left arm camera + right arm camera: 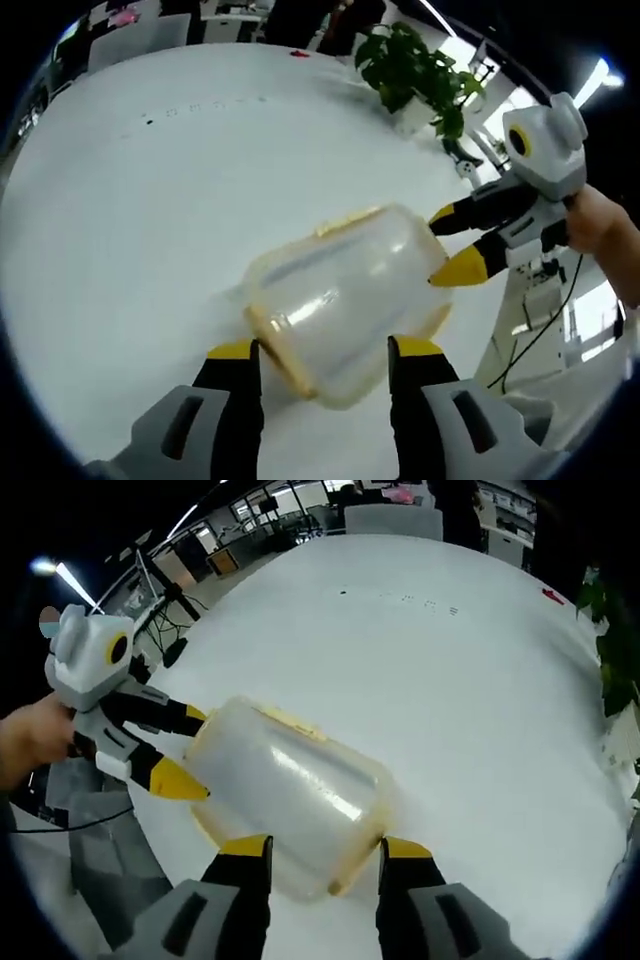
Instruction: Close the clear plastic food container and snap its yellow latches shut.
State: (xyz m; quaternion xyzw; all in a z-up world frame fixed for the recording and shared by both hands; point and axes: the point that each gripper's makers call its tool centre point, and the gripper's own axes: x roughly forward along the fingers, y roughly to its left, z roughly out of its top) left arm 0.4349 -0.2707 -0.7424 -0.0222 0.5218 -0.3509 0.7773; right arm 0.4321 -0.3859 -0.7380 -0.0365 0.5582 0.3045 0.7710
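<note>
1. Left gripper view: clear plastic food container (345,300), rounded and box-shaped with frosted, glossy walls, held above the smooth white table (130,200).
2. Pale yellow latch (348,221) along its upper edge, another yellow strip (275,345) along the near rim.
3. Left claw (322,352), black fingers with yellow tips, spread to either side of the near end of the container, pads right against its walls; cannot tell for certain whether clamped.
4. Right claw (450,245) coming in from the right, its yellow wedge-shaped tips touching the far end of the container; a hand (600,225) behind it.
5. Leafy green potted plant (415,70) at the far table edge.
6. Right gripper view: same container (290,790), its ribbed translucent side catching a bright sheen, between the yellow tips of the right claw (325,848), jaws apart at its sides.
7. Left claw (180,750) at the opposite end, tips against the plastic.
</note>
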